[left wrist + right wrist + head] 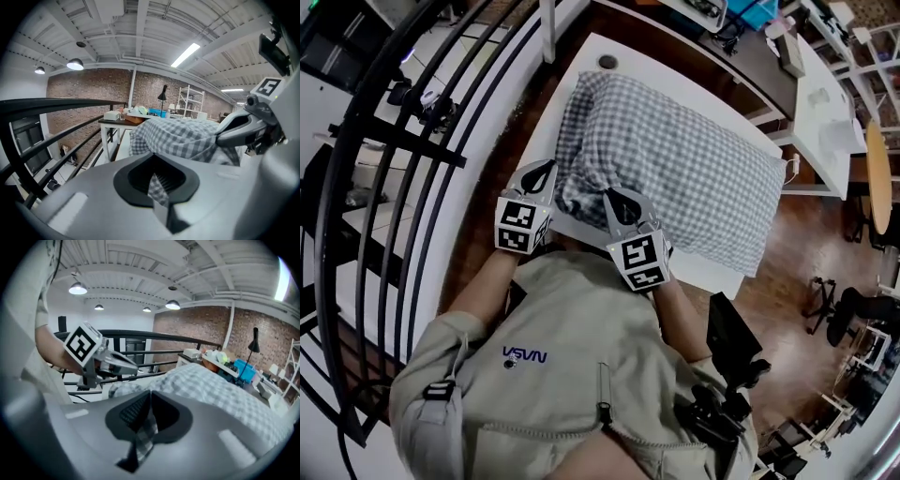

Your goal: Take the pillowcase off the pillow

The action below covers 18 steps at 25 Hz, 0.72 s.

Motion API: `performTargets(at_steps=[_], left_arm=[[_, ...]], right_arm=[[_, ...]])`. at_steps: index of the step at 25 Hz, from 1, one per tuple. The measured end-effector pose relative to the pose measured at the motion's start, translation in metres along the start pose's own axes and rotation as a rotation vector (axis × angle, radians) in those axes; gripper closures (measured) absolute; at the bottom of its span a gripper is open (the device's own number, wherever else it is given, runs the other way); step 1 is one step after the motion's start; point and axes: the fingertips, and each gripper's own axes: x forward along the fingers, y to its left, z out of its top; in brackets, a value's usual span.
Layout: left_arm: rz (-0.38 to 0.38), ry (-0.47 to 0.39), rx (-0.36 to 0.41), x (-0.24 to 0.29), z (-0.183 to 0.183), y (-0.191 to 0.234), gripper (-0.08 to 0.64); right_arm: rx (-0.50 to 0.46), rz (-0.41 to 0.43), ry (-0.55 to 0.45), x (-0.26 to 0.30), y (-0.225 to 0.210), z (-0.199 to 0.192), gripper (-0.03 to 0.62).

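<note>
left gripper (542, 174) and right gripper (616, 199) are each clamping tight on the gingham pillowcase (694, 164), at its 7 o'clock end.

The pillowcase (675, 159) is a grey-and-white gingham check, and the tabletop (602, 45) is plain white. The left tongs (546, 171) and right tongs (612, 197) are grey, with marker cubes (522, 227) in black-and-white squares. Railing (412, 187) black, floor (787, 253) brown wood.

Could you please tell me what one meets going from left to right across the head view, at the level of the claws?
From the left: black railing → left claw → right claw → white desk → round wooden tabletop.
</note>
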Motion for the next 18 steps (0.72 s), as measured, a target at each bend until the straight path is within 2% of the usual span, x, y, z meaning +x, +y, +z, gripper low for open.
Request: performTargets(at_steps=[3,8,10,13,17,18], left_arm=[[-0.034,0.038,-0.003,0.01,-0.011,-0.013,0.557],[-0.044,0.049,-0.037,0.008,-0.015,-0.029,0.557],[-0.066,0.051,-0.044,0.006,-0.015,-0.034,0.555],[-0.135,0.06,-0.065,0.003,-0.02,-0.044,0.555],[-0.301,0.117,-0.088,0.0,-0.036,-0.071,0.553],[-0.347,0.135,-0.101,0.0,-0.04,-0.08,0.448]], right_arm=[[-0.033,0.018,-0.058,-0.01,0.004,0.015,0.578],[-0.102,0.028,-0.189,-0.039,0.0,0.039,0.586],[-0.113,0.02,-0.208,-0.053,-0.006,0.038,0.586],[-0.048,0.013,-0.138,-0.058,-0.011,0.004,0.586],[0.011,0.032,-0.025,-0.057,-0.008,-0.038,0.586],[0.021,0.029,-0.014,-0.056,-0.007,-0.043,0.586]])
